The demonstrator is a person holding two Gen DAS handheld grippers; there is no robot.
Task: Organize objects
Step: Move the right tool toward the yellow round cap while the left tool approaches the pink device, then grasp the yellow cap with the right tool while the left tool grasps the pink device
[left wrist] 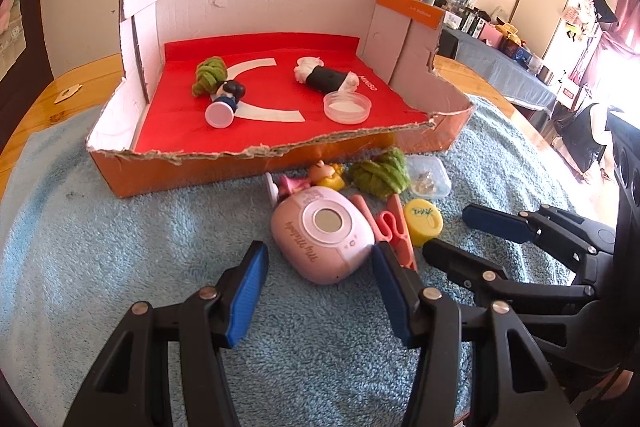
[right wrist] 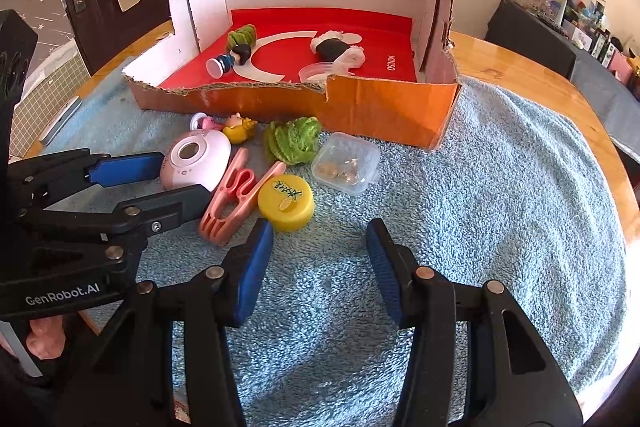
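Note:
An orange cardboard box (left wrist: 192,171) (right wrist: 384,107) with a red floor holds a green yarn bundle (left wrist: 208,73), a small doll (left wrist: 226,103), a black-and-white plush (left wrist: 324,75) and a clear lid (left wrist: 347,106). In front of it on the blue towel lie a pink toy camera (left wrist: 320,243) (right wrist: 196,157), pink scissors (left wrist: 390,227) (right wrist: 236,195), a yellow cap (left wrist: 422,221) (right wrist: 286,201), green yarn (left wrist: 380,173) (right wrist: 294,141), a clear case (left wrist: 430,177) (right wrist: 346,163) and small figures (left wrist: 320,177) (right wrist: 228,125). My left gripper (left wrist: 318,291) (right wrist: 160,183) is open, its fingers either side of the camera's near end. My right gripper (right wrist: 316,271) (left wrist: 468,231) is open and empty near the yellow cap.
The blue towel (right wrist: 500,207) covers a round wooden table (right wrist: 520,63). The box's back and right walls (left wrist: 260,7) stand tall; its front wall is torn low. A dark door (right wrist: 100,27) is at the far left, shelves and a cabinet (left wrist: 540,19) at the right.

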